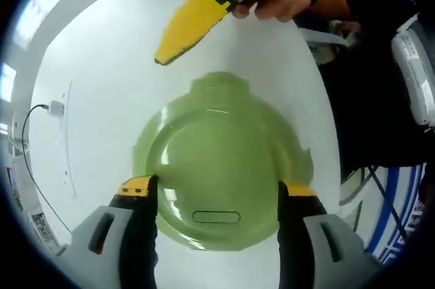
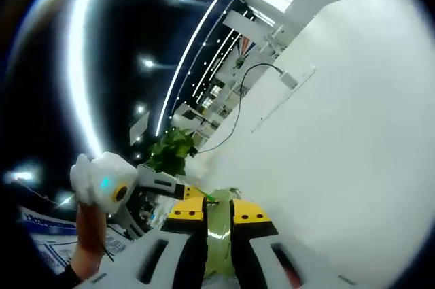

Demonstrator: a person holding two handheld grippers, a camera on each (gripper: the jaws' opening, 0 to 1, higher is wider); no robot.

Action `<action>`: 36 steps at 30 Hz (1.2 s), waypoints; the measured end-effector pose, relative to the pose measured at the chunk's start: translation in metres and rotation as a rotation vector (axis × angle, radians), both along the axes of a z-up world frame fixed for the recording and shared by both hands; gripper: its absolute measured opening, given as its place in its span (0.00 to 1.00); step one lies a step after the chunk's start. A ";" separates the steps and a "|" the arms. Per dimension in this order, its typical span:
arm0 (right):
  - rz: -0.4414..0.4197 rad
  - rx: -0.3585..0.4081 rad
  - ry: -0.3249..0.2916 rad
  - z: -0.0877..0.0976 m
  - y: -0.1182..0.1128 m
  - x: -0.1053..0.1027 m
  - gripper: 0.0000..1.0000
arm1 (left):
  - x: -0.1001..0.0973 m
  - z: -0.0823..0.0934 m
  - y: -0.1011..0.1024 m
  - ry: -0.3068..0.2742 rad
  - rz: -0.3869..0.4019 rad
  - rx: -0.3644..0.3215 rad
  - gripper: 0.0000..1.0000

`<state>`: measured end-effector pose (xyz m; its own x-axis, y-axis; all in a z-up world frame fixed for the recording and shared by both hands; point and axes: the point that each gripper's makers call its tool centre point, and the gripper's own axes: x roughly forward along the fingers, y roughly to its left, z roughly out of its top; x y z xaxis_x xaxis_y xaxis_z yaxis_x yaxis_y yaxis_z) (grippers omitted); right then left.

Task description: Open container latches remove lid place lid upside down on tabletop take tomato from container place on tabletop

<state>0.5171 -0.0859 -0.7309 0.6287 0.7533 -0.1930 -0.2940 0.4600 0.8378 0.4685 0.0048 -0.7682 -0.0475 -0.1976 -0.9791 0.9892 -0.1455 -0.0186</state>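
Lid (image 1: 221, 166): translucent pale green plastic, glossy, smooth; bright highlights along its raised ring and flat centre. Sits on the table (image 1: 102, 85), which is white, smooth, low-sheen, with soft reflections toward its far edge.

Left claw (image 1: 216, 197): grey matt plastic body, fingers black with yellow tips, dull finish. Right claw (image 2: 216, 211): same grey matt shell, yellow-and-black tips, seen also in the left gripper view as a long yellow plastic finger.

Cable (image 1: 30, 160): thin, black, rubbery-looking, leading to a white plastic plug near the table's edge.
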 end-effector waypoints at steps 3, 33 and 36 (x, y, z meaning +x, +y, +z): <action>0.074 -0.027 0.042 -0.005 0.011 0.005 0.11 | -0.002 0.000 0.000 -0.001 -0.014 0.005 0.70; 0.372 -0.009 0.334 -0.043 0.060 0.062 0.10 | 0.007 -0.002 -0.002 -0.043 -0.031 0.078 0.64; 0.387 0.015 0.366 -0.050 0.060 0.059 0.10 | 0.006 -0.002 -0.002 -0.044 -0.032 0.086 0.64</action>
<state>0.5763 -0.0262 -0.7808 0.1979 0.9211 -0.3351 -0.1269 0.3631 0.9231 0.4749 0.0030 -0.7701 -0.0092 -0.1117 -0.9937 0.9843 -0.1764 0.0107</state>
